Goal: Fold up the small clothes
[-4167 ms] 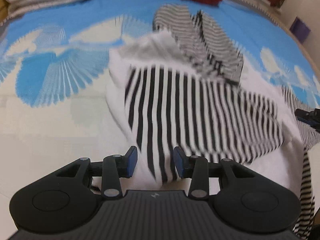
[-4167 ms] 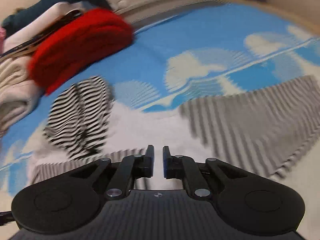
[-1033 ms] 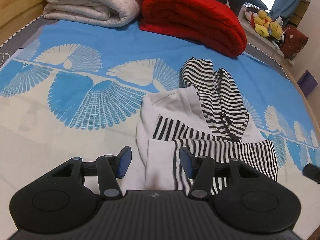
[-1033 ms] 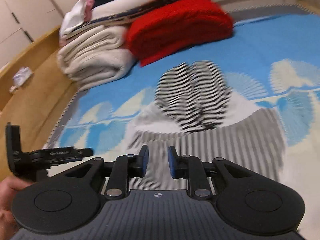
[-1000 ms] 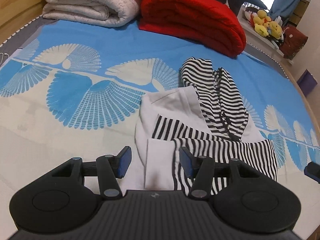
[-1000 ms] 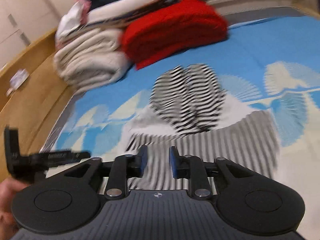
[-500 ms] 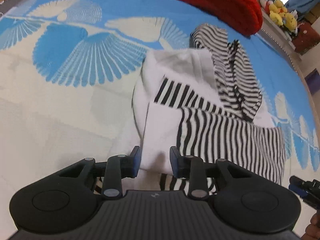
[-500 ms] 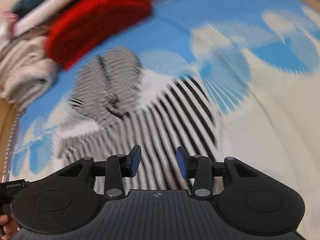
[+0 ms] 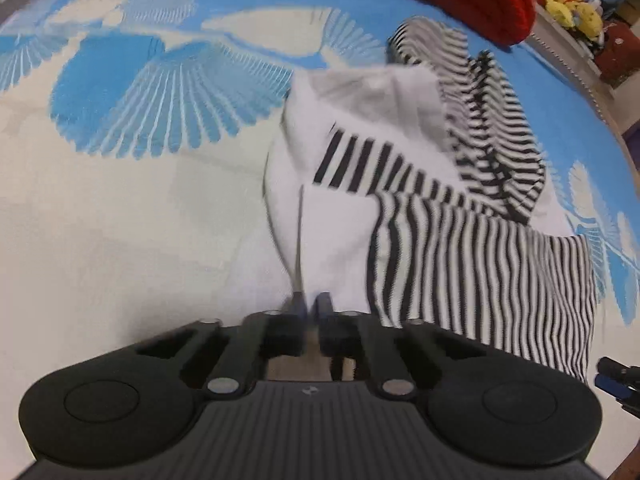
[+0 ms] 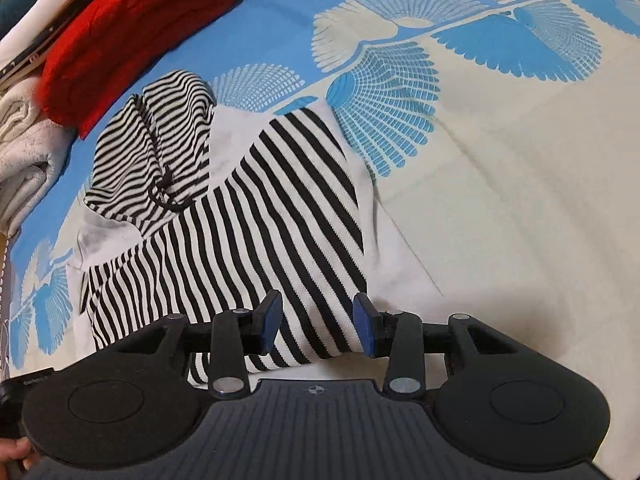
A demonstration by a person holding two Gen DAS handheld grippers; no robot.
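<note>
A striped hooded garment (image 10: 248,216) lies partly folded on a bed covered by a blue-and-cream sheet (image 10: 500,200) printed with fan-shaped leaves. The garment's white body (image 9: 340,232) shows at its left side in the left-wrist view; black-and-white striped sleeves are laid across it, and the striped hood (image 10: 160,140) with a dark drawstring lies at the far end, towards a folded red blanket (image 10: 132,28).

Left tool (image 9: 312,304): its jaws have just been closing and now stand nearly together, pinched on the near white edge of the garment, at the garment's left near corner. White cloth rises from between the blue pads. This view is somewhat blurred.

Right tool (image 10: 318,322): jaws stand moderately apart, with the near end of a striped sleeve lying between the blue pads (image 10: 272,320). The pads appear to stand clear of the cloth on both sides. The tool is at the garment's right near corner.

A pale folded quilt (image 10: 28,152) lies beside the red blanket at the far left. In the left-wrist view, yellow plush toys (image 9: 568,8) sit on a ledge beyond the bed at the far right, and the tip of the right tool enters at the lower right edge.
</note>
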